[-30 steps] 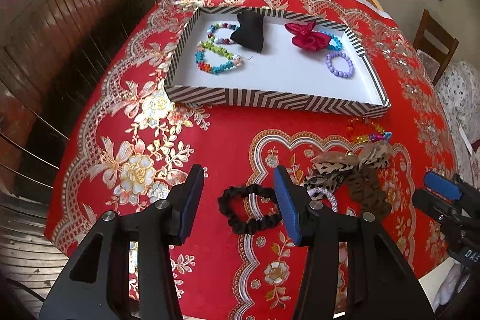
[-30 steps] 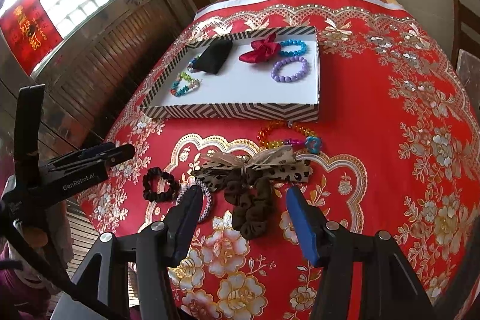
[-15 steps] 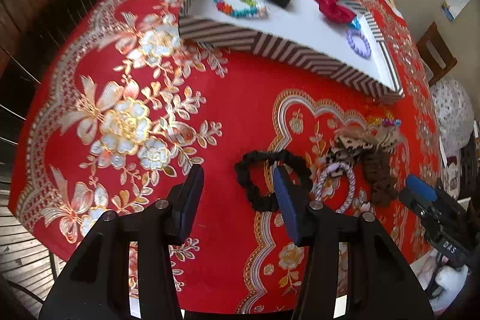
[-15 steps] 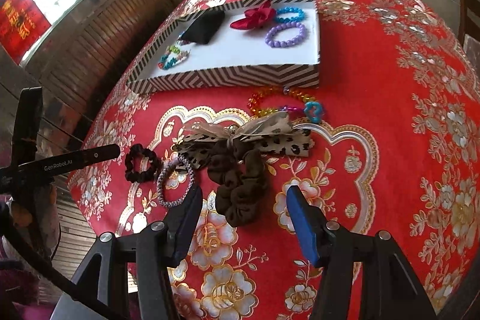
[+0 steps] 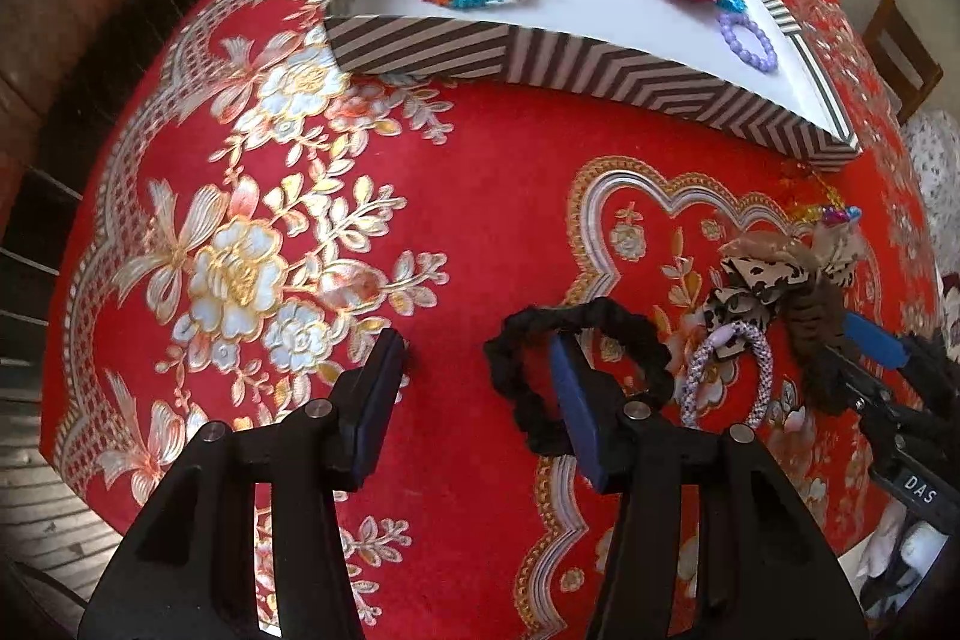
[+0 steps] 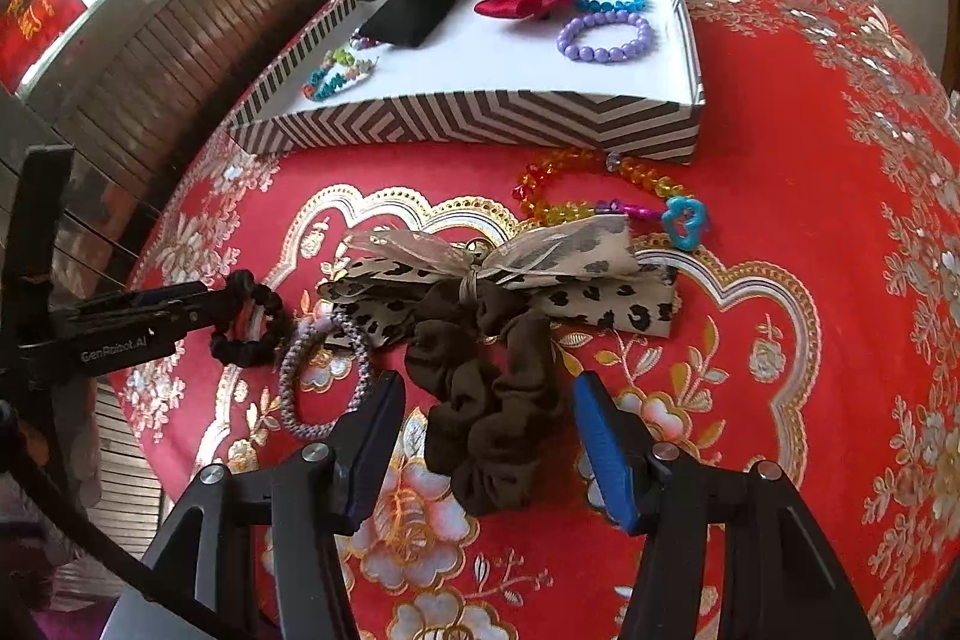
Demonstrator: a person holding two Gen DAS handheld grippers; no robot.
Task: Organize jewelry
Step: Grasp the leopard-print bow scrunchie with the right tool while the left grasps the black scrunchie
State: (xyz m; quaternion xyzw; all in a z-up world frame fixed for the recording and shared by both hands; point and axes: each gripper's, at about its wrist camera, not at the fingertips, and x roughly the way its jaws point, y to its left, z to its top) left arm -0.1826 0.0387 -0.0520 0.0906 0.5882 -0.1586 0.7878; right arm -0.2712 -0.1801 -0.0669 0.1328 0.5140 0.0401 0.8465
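A striped tray (image 5: 576,64) (image 6: 480,124) holds beaded bracelets, a black pouch and a red bow. On the red cloth lie a black scrunchie (image 5: 624,322) (image 6: 264,334), a lilac band (image 5: 756,370) (image 6: 306,388), a brown scrunchie (image 6: 492,412) with a leopard bow (image 6: 528,274), and an orange bead bracelet (image 6: 576,190). My left gripper (image 5: 480,382) is open; its right finger sits inside the black scrunchie's loop, the left finger outside it. My right gripper (image 6: 486,430) is open, straddling the brown scrunchie.
The table edge falls off at the left and front to a wooden floor. A wooden chair (image 5: 900,58) stands at the far right. The left gripper's body (image 6: 120,328) reaches in from the left in the right wrist view.
My left gripper has come down and forward, so its right finger now pokes into the black scrunchie. My right gripper has dropped closer around the brown scrunchie.
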